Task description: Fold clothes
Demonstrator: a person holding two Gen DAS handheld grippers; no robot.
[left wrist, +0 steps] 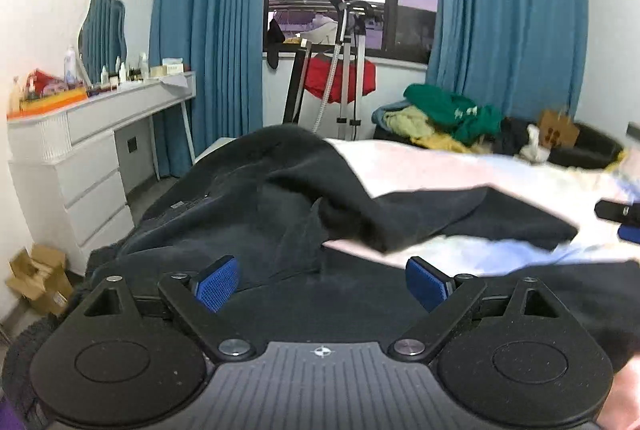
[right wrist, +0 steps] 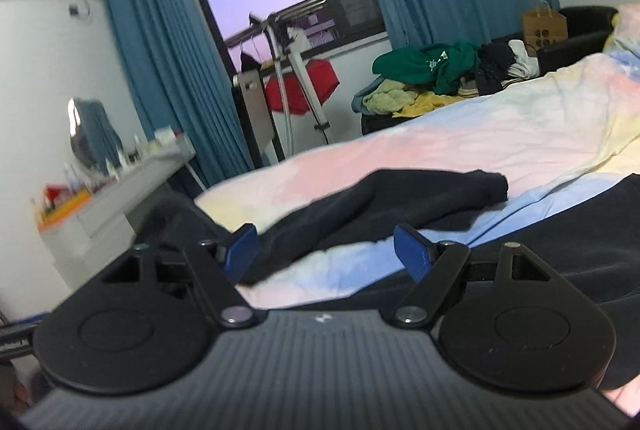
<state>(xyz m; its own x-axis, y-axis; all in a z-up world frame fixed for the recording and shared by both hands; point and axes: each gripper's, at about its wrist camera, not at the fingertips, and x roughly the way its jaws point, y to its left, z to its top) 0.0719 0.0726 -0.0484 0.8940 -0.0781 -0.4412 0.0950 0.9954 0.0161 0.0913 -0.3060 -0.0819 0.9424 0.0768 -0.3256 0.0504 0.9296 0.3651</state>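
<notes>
A black garment [left wrist: 256,206] lies rumpled on the pastel bed sheet [left wrist: 432,166], one sleeve [left wrist: 472,218] stretched to the right. My left gripper [left wrist: 320,284] is open and empty, low over the garment's near edge. The right gripper's tip [left wrist: 618,216] shows at the right edge of the left wrist view, by the sleeve end. In the right wrist view my right gripper [right wrist: 330,250] is open and empty, with the black sleeve [right wrist: 400,198] lying on the sheet [right wrist: 480,126] just ahead of its fingers.
A white dresser [left wrist: 92,150] with bottles and a mirror stands at left. A clothes rack [left wrist: 344,70] with a red garment stands by the window. A pile of green and yellow clothes [left wrist: 444,114] and a paper bag [left wrist: 558,128] lie on a dark seat beyond the bed.
</notes>
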